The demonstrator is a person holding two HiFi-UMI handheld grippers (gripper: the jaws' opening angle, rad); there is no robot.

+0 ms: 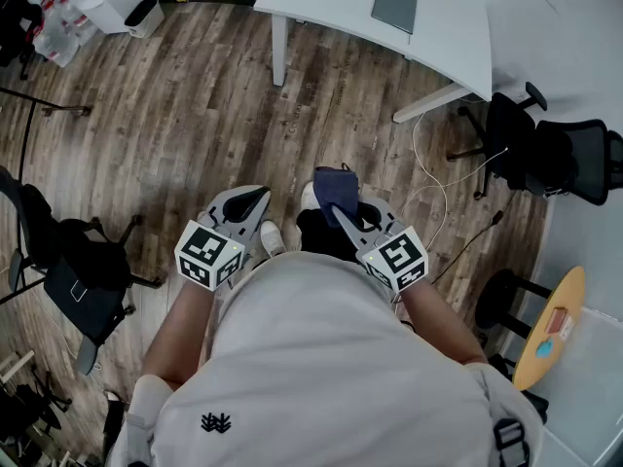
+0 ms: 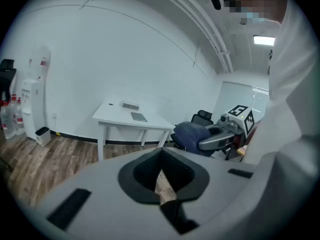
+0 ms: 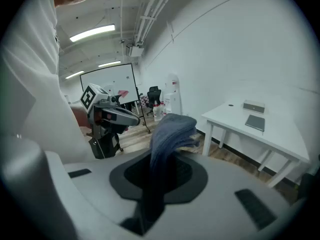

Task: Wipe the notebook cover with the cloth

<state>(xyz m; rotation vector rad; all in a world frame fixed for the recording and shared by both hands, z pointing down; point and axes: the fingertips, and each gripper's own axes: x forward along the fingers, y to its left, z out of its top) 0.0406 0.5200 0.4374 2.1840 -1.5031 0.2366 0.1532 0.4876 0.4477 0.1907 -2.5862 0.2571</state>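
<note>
A grey notebook [image 1: 393, 7] lies on the white table [image 1: 458, 37] far ahead of me; it also shows in the left gripper view as the notebook [image 2: 139, 116] and in the right gripper view as the notebook [image 3: 255, 122]. My right gripper [image 1: 336, 205] is shut on a dark blue cloth [image 1: 334, 185], which bunches up above the jaws as the cloth [image 3: 169, 131]. My left gripper [image 1: 255, 202] is held beside it at waist height, jaws together with nothing between them. Both grippers hang over the wooden floor, well short of the table.
A small grey box [image 3: 254, 106] lies on the table behind the notebook. Black office chairs stand at the right [image 1: 545, 154] and left [image 1: 78, 270]. A white cable [image 1: 433, 188] trails on the floor. A round yellow table [image 1: 550, 329] stands at the lower right, and a water dispenser [image 2: 35, 109] against the wall.
</note>
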